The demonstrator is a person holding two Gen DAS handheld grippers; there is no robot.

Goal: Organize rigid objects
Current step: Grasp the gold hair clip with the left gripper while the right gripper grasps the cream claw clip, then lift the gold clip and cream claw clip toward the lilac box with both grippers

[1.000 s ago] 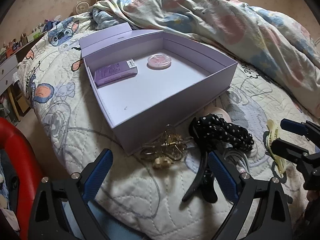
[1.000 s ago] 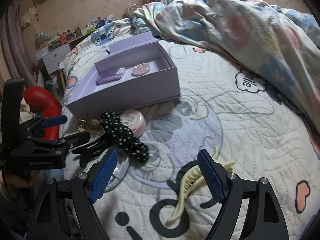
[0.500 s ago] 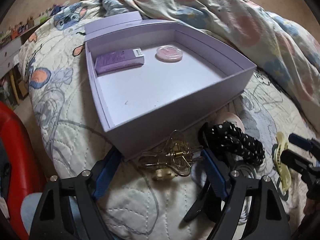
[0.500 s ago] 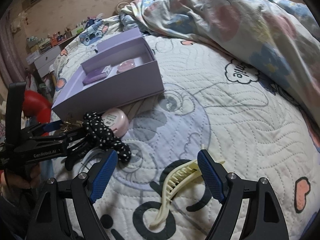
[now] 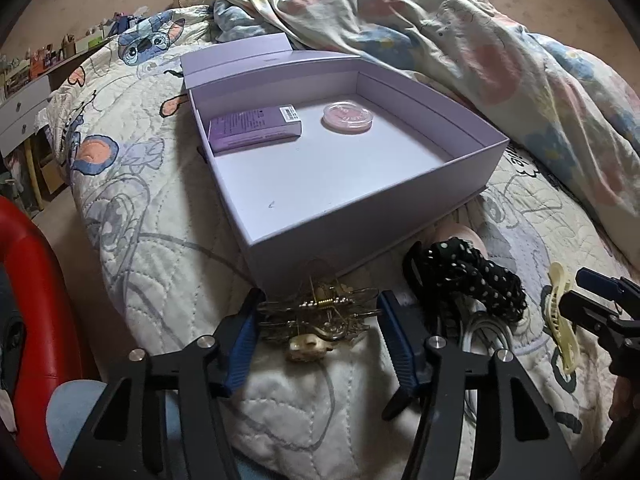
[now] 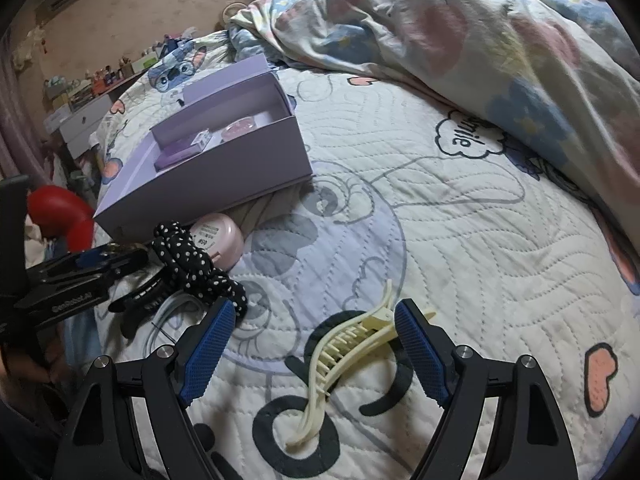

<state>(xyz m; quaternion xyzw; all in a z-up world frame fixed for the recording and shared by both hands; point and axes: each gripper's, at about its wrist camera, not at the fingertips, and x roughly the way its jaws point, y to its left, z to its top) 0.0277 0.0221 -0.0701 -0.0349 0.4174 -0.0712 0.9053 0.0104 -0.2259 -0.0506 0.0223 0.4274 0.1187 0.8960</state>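
An open lilac box lies on the bed and holds a purple carton and a round pink compact. A gold wire hair clip lies in front of the box, between the open fingers of my left gripper; contact cannot be told. My right gripper is open around a cream claw clip. A black polka-dot scrunchie, a black clip and a pink case lie between the two grippers.
A rumpled floral duvet covers the bed behind and right of the box. A white cable lies by the scrunchie. A red rounded object stands left of the bed. Drawers stand at the far left.
My left gripper has moved forward and narrowed around the gold clip. My right gripper has moved forward and left, and the cream clip now lies between its fingers.
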